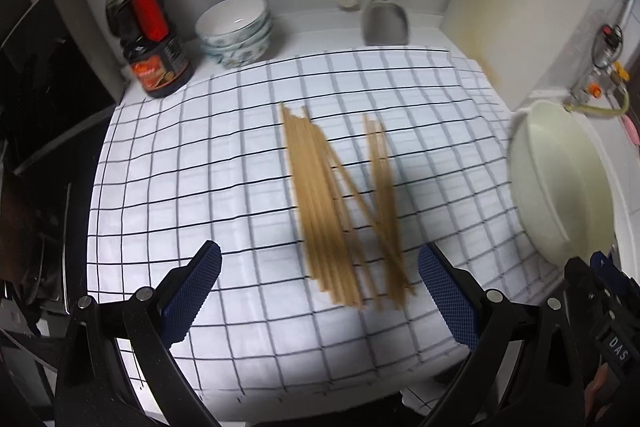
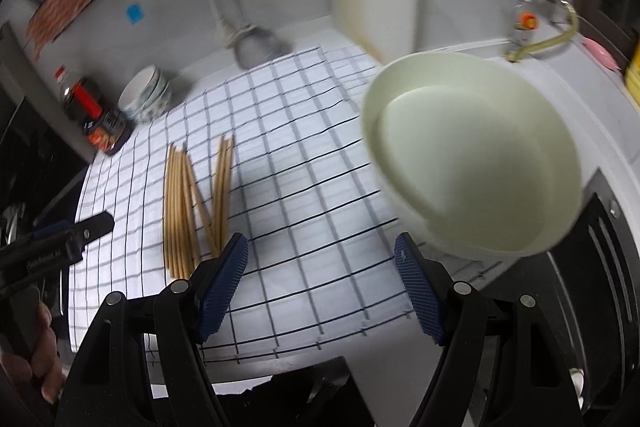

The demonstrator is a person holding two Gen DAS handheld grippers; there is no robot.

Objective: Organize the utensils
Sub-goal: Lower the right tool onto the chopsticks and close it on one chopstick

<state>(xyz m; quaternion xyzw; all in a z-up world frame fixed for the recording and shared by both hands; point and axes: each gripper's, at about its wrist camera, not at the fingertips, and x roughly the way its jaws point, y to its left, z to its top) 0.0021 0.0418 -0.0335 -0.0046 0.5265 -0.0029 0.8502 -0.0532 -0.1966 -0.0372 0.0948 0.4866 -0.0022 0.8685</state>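
We see both claws spread wide and empty: the left claw [image 1: 320,291] hangs above the near ends of the light wooden chopsticks [image 1: 324,207], which lie in two loose bundles on the white cloth with a dark grid [image 1: 192,167] covering the surface. The right claw [image 2: 320,283] sits between the chopsticks and the pale green plastic basin [image 2: 472,155].

We observed a white counter [image 1: 320,27] carrying a checked cloth [image 1: 200,167], a sauce bottle [image 1: 150,39], stacked bowls [image 1: 236,31] and a pale basin [image 2: 472,155]; chopsticks [image 1: 328,211] lay on the cloth.
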